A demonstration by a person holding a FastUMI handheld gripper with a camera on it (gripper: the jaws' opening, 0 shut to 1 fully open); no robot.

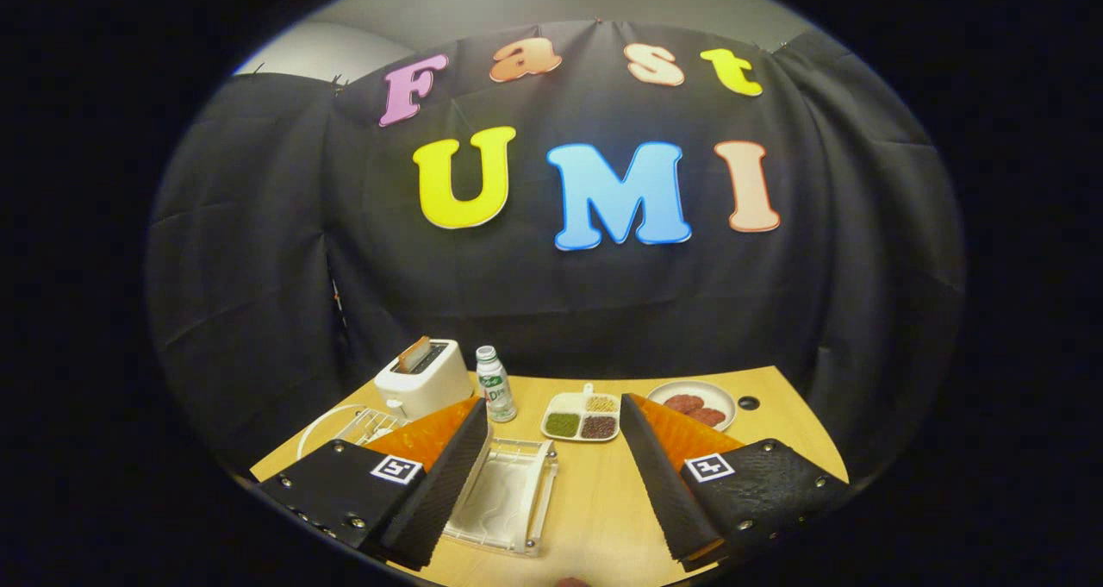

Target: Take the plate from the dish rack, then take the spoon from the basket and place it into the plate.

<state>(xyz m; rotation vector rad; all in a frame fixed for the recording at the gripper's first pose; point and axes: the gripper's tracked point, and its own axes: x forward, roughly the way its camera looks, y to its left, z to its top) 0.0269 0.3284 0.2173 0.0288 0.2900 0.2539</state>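
Gripper [551, 475] is spread wide, grasping nothing, over a wooden table [603, 518]. Its left finger [431, 483] covers most of the white wire dish rack [366, 423], and one plate [323, 427] shows as a pale rim at the rack's far side (spoon and basket cannot be made out). Between the fingers lies one clear tray [504, 496]. Beyond: one toaster [424, 378], one bottle [496, 386], one four-part dish [582, 417], one plate of patties [694, 402].

A black cloth wall [560, 294], creased and pinned along its top edge, fills the middle of the frame. Above it, a pale grey room wall [517, 1] shows. At the bottom lies a light wooden surface [603, 492].
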